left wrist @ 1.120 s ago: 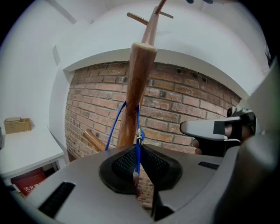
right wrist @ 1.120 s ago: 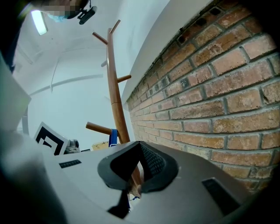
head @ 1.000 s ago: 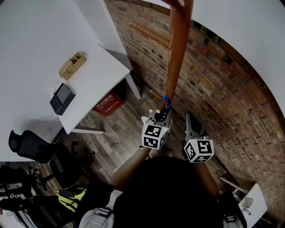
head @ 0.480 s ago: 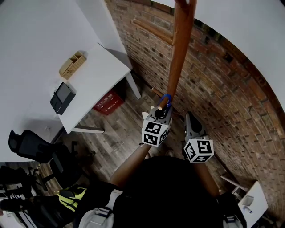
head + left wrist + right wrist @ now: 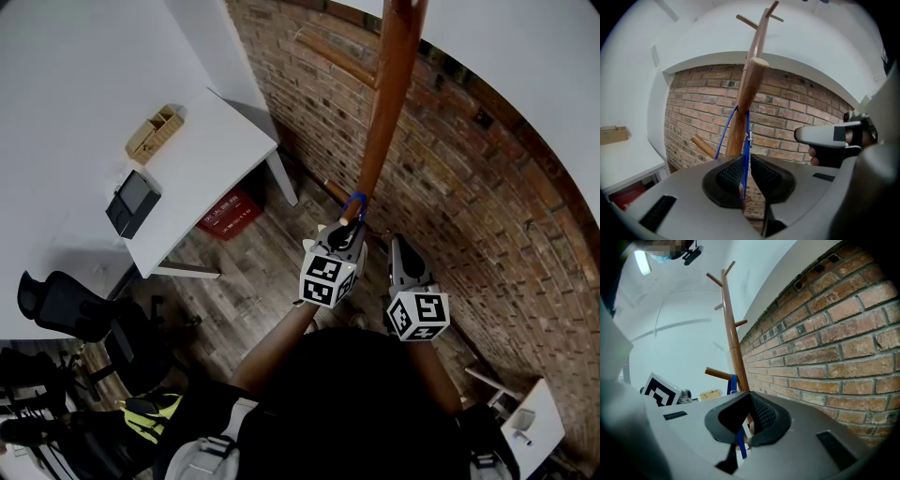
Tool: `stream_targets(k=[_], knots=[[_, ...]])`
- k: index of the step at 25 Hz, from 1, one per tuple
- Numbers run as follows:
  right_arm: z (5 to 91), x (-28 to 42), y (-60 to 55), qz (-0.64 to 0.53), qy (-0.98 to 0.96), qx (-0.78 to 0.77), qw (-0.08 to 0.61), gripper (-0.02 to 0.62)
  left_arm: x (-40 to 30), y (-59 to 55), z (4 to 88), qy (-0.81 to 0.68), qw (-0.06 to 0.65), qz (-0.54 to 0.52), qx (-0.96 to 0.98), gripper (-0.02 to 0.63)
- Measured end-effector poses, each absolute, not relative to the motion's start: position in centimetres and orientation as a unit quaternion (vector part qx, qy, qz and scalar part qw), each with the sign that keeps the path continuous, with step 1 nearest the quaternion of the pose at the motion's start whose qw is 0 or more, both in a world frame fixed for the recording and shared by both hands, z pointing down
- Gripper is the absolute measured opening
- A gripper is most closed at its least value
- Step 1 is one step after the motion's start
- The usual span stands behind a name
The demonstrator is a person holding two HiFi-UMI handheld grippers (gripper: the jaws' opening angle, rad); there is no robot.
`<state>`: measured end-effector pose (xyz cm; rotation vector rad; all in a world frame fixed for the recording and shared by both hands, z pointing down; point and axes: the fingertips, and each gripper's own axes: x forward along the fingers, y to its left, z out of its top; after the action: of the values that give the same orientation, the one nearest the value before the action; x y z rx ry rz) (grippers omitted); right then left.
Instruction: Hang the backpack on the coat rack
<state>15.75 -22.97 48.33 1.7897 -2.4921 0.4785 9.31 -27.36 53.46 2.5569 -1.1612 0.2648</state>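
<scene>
Hooking the backpack's blue hanging loop (image 5: pixel 746 136) over a low peg (image 5: pixel 747 93) of the wooden coat rack (image 5: pixel 389 103) looks like the step in hand. The left claw (image 5: pixel 746 166) is clamped on the loop, its pads pressed to the webbing. From there the loop runs up and around the peg. In the right gripper view the webbing sits close to the pole, well back from the peg's tip. The right claw (image 5: pixel 747 420) is narrow, with a blue strap (image 5: pixel 739 444) in the gap between its pads. It hangs just beside the left one, nearer the brick wall (image 5: pixel 487 187).

I cannot tell the bag's body apart from the dark bulk under both claws in the head view.

To finish well, I would lower both claws together so the weight settles onto the peg slowly. The loop should slide to the root of the upward-slanting peg, where it cannot slip off. Keep the webbing flat and untwisted. Ease the left claw only once the strap stands taut from the peg itself, then free the right. A sudden drop could rock the rack.
</scene>
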Motion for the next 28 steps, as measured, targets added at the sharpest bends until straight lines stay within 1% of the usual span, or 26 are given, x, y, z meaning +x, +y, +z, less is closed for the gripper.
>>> stream_targets(k=[12,23,28], knots=[[48.3,14.3,-21.8,0.151,-0.803,0.575,0.022,0.012,8.4,-25.8,52.9,-0.404,0.161,0.08,0.897,0.034],[47.8,11.5,-20.2,0.15,-0.806,0.572,0.023,0.012,5.7,-23.5,51.3,-0.411,0.147,0.062,0.898,0.031],[47.6,9.9,-19.2,0.147,-0.806,0.572,0.022,0.012,3.6,-22.4,50.4,-0.424,0.141,0.055,0.893,0.014]])
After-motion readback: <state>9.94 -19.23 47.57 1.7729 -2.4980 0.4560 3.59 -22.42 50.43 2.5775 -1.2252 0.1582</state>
